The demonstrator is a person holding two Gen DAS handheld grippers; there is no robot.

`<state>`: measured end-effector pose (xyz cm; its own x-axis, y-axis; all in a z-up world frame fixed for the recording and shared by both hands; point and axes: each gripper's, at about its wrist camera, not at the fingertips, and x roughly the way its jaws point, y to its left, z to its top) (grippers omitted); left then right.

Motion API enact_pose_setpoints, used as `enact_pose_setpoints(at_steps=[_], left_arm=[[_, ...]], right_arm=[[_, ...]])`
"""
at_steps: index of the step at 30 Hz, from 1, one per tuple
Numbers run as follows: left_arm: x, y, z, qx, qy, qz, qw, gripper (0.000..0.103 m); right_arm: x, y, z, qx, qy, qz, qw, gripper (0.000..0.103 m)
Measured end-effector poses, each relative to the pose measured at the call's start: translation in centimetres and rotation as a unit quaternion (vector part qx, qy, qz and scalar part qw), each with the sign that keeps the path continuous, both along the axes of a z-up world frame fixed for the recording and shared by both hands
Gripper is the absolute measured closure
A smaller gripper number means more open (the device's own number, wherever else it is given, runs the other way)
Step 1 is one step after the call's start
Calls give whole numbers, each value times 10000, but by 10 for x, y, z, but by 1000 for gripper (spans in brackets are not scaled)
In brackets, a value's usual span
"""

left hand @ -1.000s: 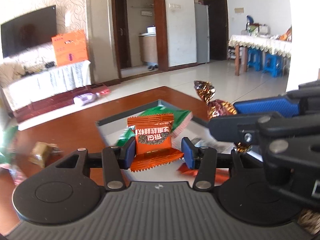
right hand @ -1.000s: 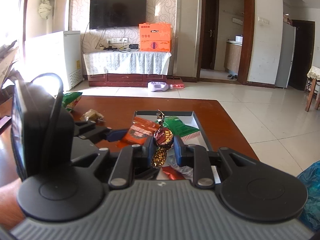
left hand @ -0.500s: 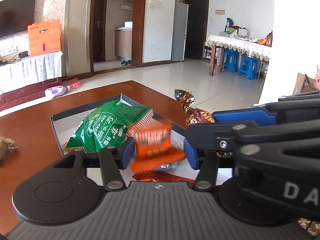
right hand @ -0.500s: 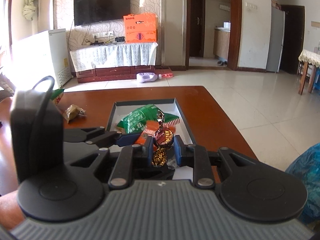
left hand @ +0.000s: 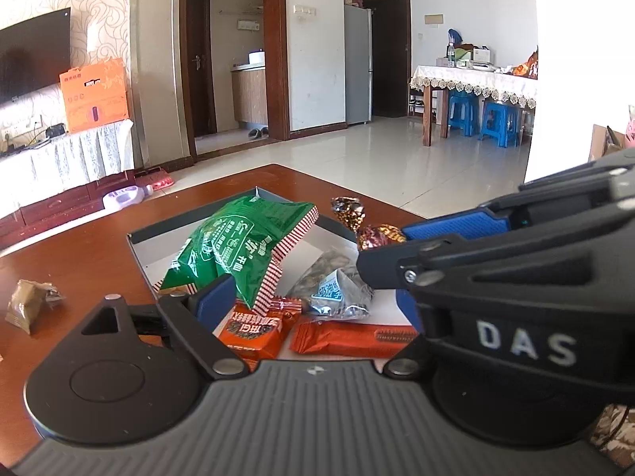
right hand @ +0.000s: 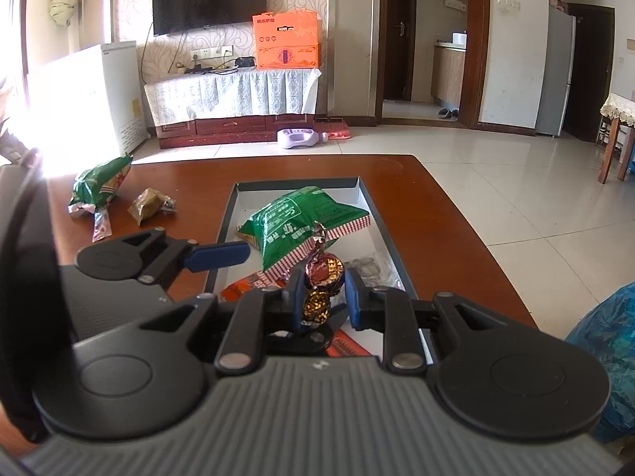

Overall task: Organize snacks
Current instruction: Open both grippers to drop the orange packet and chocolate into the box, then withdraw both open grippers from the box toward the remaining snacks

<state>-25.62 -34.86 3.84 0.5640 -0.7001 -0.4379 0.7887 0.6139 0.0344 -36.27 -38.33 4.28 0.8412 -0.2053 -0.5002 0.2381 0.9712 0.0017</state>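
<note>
foil candy (right hand: 323, 273) pinched upright between right gripper (right hand: 321, 297) pads, held over near end of tray (right hand: 387, 234) | orange packet (left hand: 254, 327) lies loose in tray just below left gripper (left hand: 305, 297), jaws spread wide, empty | green bag (left hand: 242, 246) in tray beyond | brown packet (left hand: 27, 303) on table (left hand: 87, 246), apart
</note>
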Motion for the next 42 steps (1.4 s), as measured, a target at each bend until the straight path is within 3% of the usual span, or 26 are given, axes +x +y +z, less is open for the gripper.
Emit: enact_pose_setpoints(at_steps=[7, 17, 20, 22, 24, 34, 42], left_arm=[[-13, 15, 5, 34, -224, -88, 9997, 6], [-21, 30, 7, 77, -223, -107, 9997, 6], [-23, 31, 8, 73, -234, -119, 9996, 6], [-23, 32, 8, 73, -229, -122, 9996, 6], [-23, 32, 8, 90, -236, -122, 9996, 6], [-23, 37, 13, -3, -258, -60, 9996, 6], [-25, 55, 23, -117, -270, 31, 9996, 5]], right_arm=[[2, -3, -1, 6, -65, -94, 9999, 78], [22, 2, -9, -50, -21, -149, 9999, 76], [19, 1, -9, -98, -61, -189, 9998, 69], [16, -1, -8, -49, -134, -248, 9996, 54], [11, -4, -6, 58, -233, -262, 9994, 49], [-3, 3, 1, 135, -388, -212, 9989, 39], [-4, 23, 6, 88, -482, -77, 9988, 38]])
